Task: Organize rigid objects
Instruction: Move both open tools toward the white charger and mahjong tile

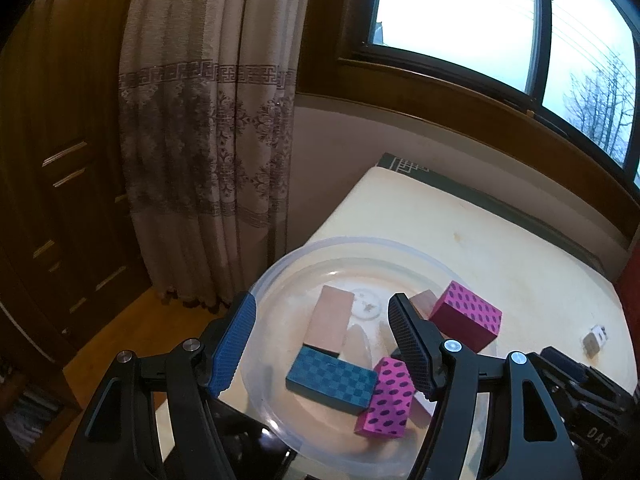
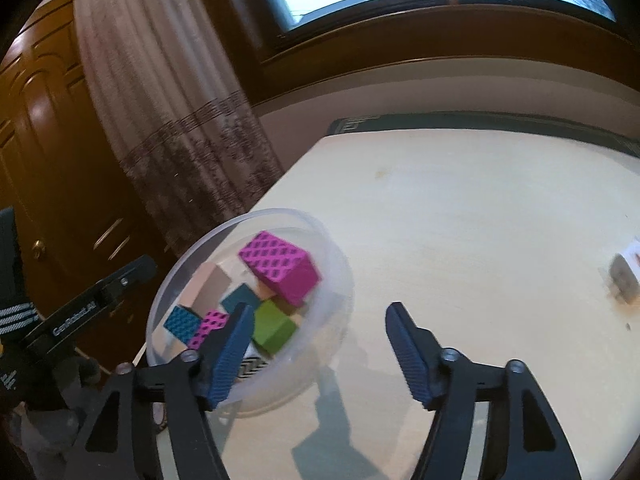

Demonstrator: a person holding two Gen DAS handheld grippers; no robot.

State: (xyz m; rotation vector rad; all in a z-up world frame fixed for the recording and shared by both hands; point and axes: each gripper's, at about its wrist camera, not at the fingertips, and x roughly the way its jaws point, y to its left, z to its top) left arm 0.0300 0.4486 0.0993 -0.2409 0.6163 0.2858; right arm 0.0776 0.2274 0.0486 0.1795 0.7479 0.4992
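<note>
A clear plastic bowl point(image 1: 280, 268) stands at the near left corner of the cream table point(image 1: 480, 232). In it lie a plain wooden block point(image 1: 332, 320), a blue checked block point(image 1: 332, 380), a small pink dotted block point(image 1: 390, 396) and a larger pink dotted block point(image 1: 466, 316). My left gripper point(image 1: 324, 344) hovers open just above the bowl, holding nothing. In the right wrist view the bowl point(image 2: 340, 264) also shows a green block point(image 2: 274, 328) and a zigzag-patterned block point(image 2: 250, 366). My right gripper point(image 2: 320, 348) is open and empty, over the table at the bowl's right edge.
A small white object point(image 2: 624, 280) lies on the table far right, also in the left wrist view as a white object point(image 1: 596, 338). A curtain point(image 1: 208, 140), wooden cabinets point(image 1: 60, 160) and a window point(image 1: 460, 12) surround the table. The floor drops off left of the bowl.
</note>
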